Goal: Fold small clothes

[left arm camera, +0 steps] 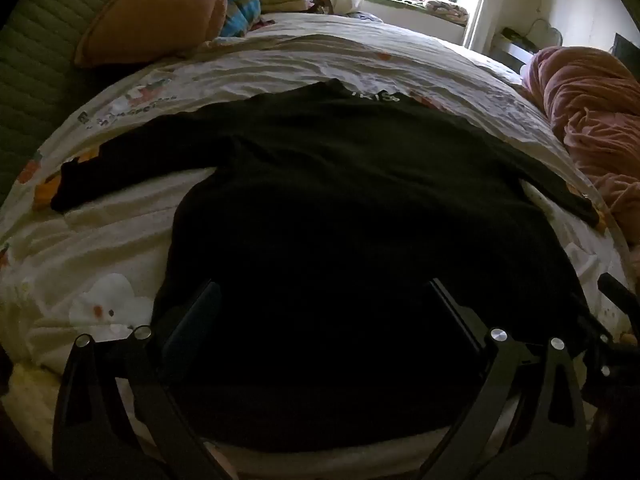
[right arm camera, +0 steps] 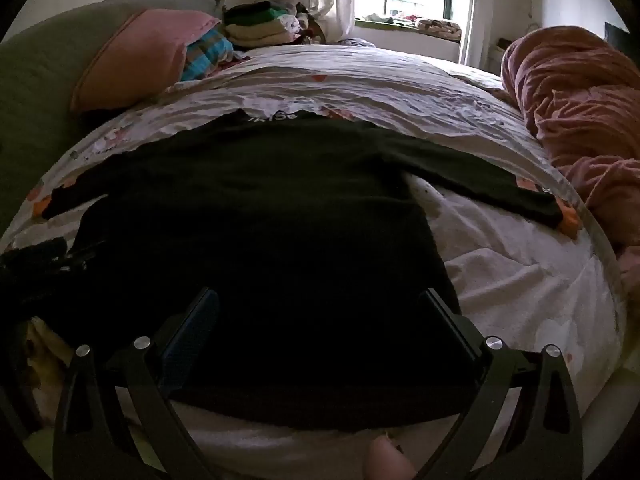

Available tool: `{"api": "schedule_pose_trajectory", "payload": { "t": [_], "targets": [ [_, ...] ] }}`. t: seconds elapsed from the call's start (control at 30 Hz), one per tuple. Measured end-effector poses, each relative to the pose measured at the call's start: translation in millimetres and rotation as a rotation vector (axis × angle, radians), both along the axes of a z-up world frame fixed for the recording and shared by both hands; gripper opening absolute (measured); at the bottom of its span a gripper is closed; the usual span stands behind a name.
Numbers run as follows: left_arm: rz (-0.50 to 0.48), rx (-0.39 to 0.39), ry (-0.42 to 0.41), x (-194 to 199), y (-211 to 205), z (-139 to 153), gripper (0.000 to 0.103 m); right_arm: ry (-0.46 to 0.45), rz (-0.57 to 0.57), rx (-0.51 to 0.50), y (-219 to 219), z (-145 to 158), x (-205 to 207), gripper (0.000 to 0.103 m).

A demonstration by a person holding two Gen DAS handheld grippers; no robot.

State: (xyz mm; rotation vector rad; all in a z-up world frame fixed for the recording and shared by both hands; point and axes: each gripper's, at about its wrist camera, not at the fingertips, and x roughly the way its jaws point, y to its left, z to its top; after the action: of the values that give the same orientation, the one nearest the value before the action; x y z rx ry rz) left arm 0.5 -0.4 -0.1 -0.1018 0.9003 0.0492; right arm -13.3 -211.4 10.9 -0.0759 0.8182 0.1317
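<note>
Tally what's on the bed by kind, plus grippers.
Black top: 1, spread flat, sleeves out
Pink pillow: 1
Pink blanket: 1, bunched
Folded pile: 1, items inside too small to count
Grippers: 2, left gripper and right gripper, both open over the hem
Total: 6

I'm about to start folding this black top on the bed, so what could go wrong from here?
The black top is very dark in both views, so its hem under the open left gripper and right gripper is hard to see; a pinch may catch only one layer or the wrinkled bedsheet too. The right sleeve ends near the pink blanket and might snag it.
</note>
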Motion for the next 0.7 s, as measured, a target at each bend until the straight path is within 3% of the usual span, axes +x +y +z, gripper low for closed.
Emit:
{"api": "schedule_pose_trajectory", "payload": {
  "t": [0.7],
  "targets": [
    [0.001,-0.024,-0.033,-3,9,3,0.094,-0.039,0.023,-0.038,8,4,-8,0.099]
  ]
}}
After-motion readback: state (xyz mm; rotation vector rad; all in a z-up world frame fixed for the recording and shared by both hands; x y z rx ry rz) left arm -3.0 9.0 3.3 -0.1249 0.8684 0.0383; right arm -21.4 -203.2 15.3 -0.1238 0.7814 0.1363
